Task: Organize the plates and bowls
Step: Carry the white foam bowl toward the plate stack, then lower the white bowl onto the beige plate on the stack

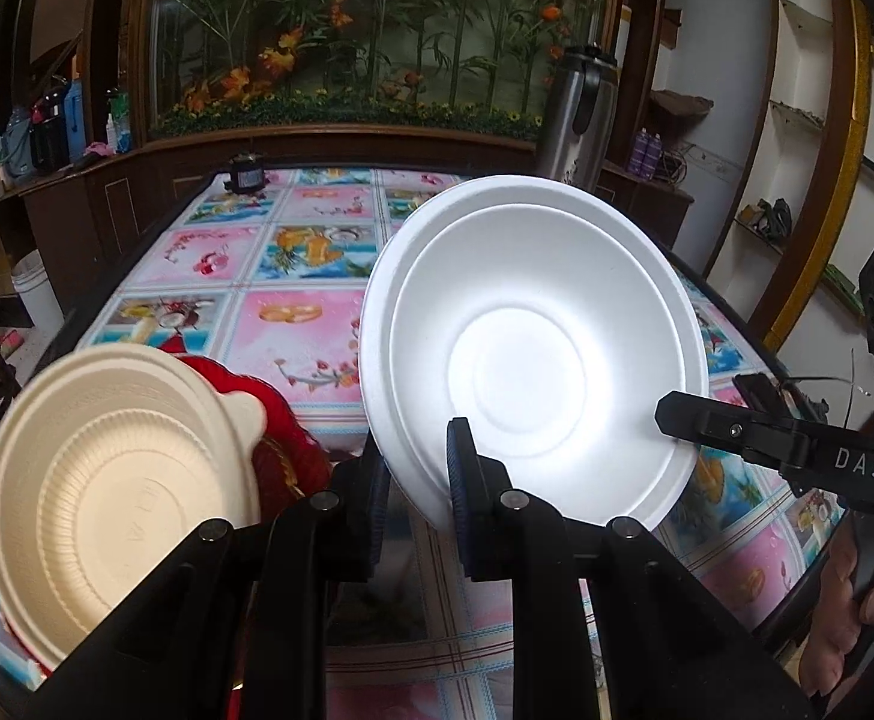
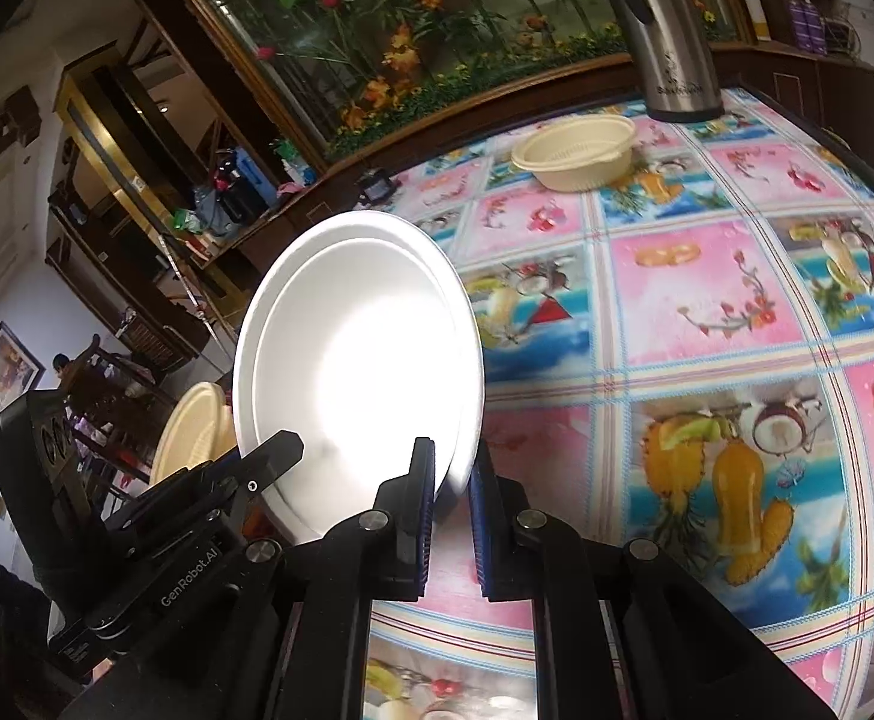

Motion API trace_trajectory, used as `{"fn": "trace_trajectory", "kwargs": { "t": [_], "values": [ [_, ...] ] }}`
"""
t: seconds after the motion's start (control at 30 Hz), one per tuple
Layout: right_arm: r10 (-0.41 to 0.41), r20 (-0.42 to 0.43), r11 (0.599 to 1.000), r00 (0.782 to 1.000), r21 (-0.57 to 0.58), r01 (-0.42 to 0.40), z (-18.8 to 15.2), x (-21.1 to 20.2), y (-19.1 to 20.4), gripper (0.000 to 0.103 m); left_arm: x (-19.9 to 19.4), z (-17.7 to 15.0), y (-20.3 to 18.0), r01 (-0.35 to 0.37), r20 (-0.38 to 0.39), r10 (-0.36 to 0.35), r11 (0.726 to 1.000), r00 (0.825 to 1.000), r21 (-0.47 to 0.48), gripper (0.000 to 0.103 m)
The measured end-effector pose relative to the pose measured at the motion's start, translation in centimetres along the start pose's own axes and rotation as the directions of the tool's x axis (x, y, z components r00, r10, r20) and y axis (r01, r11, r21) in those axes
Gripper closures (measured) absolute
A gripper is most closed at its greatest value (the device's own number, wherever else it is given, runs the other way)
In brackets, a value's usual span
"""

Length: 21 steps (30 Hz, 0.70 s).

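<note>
Two nested white foam bowls (image 1: 527, 348) hang tilted above the patterned table, their insides facing me. My left gripper (image 1: 419, 456) is shut on their lower left rim. My right gripper (image 1: 671, 411) comes in from the right and is shut on the lower right rim. In the right wrist view the white bowls (image 2: 353, 360) fill the middle, with the right gripper (image 2: 454, 474) clamped on the rim and the left gripper (image 2: 284, 441) pinching the opposite edge. A beige ribbed bowl (image 1: 119, 480) sits tilted at the left on a red cloth (image 1: 284, 444). A second beige bowl (image 2: 575, 150) stands far back on the table.
A steel thermos (image 2: 671, 30) stands at the table's far corner, close to the far beige bowl. A small black object (image 1: 245, 171) sits at the far edge. The flowered tablecloth (image 2: 707, 300) covers the table. A hand (image 1: 845, 600) holds the right gripper's handle.
</note>
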State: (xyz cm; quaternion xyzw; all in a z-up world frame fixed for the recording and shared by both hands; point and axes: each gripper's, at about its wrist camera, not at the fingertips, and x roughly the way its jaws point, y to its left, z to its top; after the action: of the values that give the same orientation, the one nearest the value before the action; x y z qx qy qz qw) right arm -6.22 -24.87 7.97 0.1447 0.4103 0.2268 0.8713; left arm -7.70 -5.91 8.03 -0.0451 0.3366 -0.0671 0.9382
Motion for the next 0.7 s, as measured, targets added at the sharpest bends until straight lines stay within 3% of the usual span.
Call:
{"fn": "trace_trajectory", "kwargs": {
  "t": [0.3,0.7],
  "values": [
    [0.111,-0.028,0.992,0.993,-0.064,-0.112,1.5,-0.3,4.9,0.092,-4.4,0.9,4.1,-0.052,0.074,0.056,0.997,0.996,-0.051,0.088],
    [0.187,-0.155,0.96,0.97,-0.183,-0.214,0.4,3.1,12.9,0.092,-7.4,-1.5,10.6,-0.2,0.049,0.209,0.969,0.977,-0.143,0.088]
  ]
}}
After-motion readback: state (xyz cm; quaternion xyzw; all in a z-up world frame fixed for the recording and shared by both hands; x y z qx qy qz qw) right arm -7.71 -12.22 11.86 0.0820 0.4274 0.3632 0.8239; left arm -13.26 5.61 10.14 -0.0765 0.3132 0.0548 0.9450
